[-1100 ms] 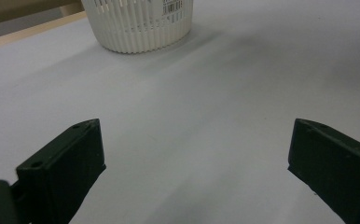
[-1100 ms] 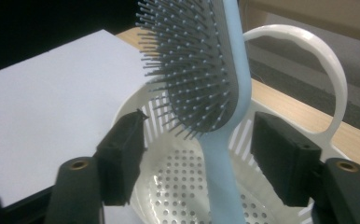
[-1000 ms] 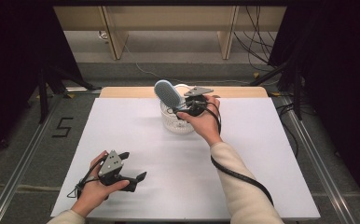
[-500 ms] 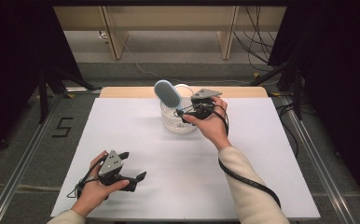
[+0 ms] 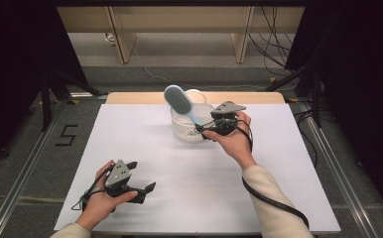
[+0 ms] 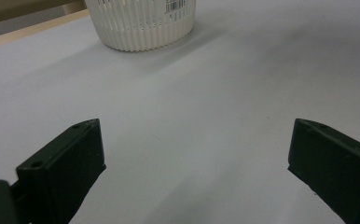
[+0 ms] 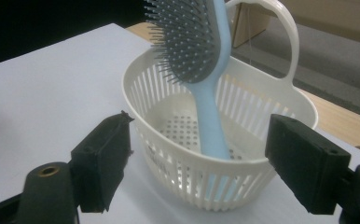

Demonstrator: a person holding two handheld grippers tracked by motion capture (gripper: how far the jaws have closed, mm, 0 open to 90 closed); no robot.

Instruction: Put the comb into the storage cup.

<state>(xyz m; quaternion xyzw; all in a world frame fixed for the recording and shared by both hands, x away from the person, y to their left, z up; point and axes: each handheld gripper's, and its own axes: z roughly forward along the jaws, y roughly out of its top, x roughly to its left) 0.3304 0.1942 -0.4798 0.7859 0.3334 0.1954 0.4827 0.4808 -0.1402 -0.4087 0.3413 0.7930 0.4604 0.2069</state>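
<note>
Hairbrush (image 5: 177, 100) stands handle-down in white slotted basket (image 5: 188, 130), at twelve o'clock on the table.
Right gripper (image 5: 203, 131) has let go and drawn back, jaws just opened wide; left gripper (image 5: 142, 189) rests open on white tabletop (image 5: 145, 144), grey floor (image 5: 179, 54) beyond.

The white table (image 5: 145, 148) is bright, lit from above, and everything around it is very dark, mostly at 9 and 3 o'clock. In the left gripper view the basket (image 6: 141, 23) drops a soft shadow toward 4 o'clock, and the black jaws at 6 o'clock look fuzzy. The hairbrush (image 7: 192, 42) looks sharp. The high view is a little grainy. No strong glare.
</note>
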